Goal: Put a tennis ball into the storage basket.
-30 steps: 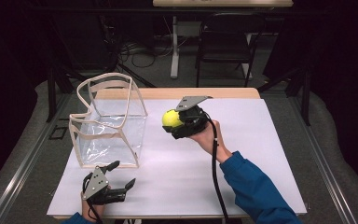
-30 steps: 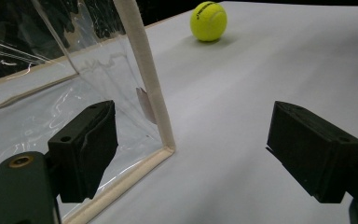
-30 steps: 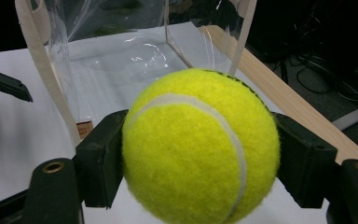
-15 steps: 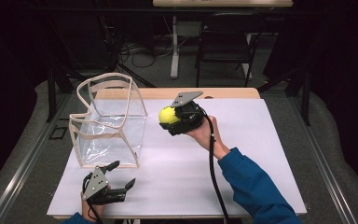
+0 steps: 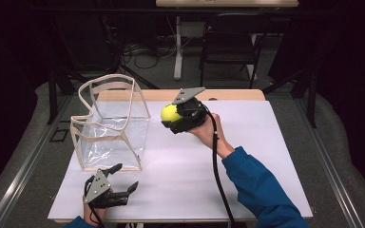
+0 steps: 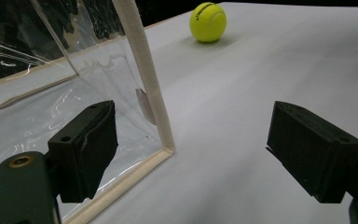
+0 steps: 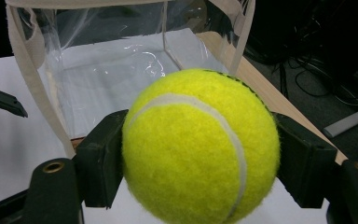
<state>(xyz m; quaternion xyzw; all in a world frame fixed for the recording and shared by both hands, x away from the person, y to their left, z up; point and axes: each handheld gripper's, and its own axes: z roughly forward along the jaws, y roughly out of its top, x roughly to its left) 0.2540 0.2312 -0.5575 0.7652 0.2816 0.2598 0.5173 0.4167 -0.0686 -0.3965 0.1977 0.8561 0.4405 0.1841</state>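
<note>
White tabletop (image 5: 247,156) mostly bare, right claw (image 5: 167,116) gripping tennis ball (image 5: 170,113) beside clear bag's rim (image 5: 142,97), left claw (image 5: 123,178) wide.

We see a flat white tabletop (image 5: 247,156) with a strip of pale wood (image 5: 237,94) along its far edge. Behind it a black metal chair (image 5: 228,42) stands on the grey floor (image 5: 342,142), just beside the white leg (image 5: 177,52) of a second, light-topped table (image 5: 228,3). Dark cables (image 5: 142,52) lie tangled near that leg. We also note a grey metal rail (image 5: 24,175) along the left.
</note>
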